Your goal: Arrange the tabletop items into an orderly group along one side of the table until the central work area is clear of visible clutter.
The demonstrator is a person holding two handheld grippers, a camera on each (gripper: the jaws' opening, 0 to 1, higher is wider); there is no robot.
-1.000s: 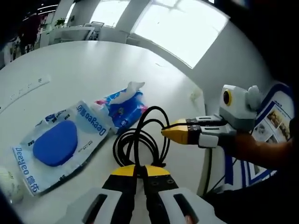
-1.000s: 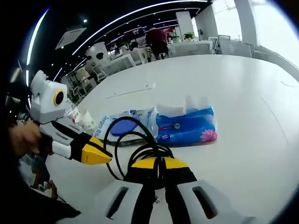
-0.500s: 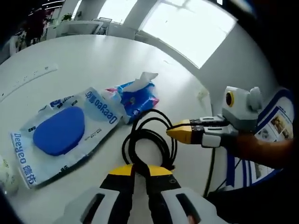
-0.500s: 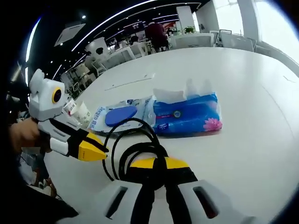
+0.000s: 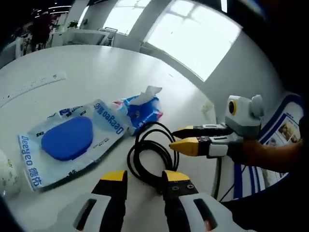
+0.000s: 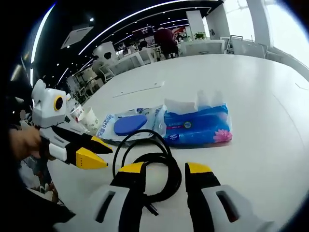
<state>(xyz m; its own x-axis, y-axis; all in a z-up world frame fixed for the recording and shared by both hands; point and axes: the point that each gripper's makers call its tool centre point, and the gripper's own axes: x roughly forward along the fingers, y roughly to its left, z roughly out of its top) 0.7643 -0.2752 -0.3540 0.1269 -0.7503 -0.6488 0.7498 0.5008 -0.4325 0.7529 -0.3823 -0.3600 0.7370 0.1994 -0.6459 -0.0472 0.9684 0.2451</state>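
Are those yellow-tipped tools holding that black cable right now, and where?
Neither. Both the left tool and right tool stand open, and the coiled black cable lies loose on the white table.

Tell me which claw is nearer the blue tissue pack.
Right, narrowly. The right claw sits open over the cable, with the tissue pack just beyond it. The left claw is open at the cable's other side, farther from the pack.
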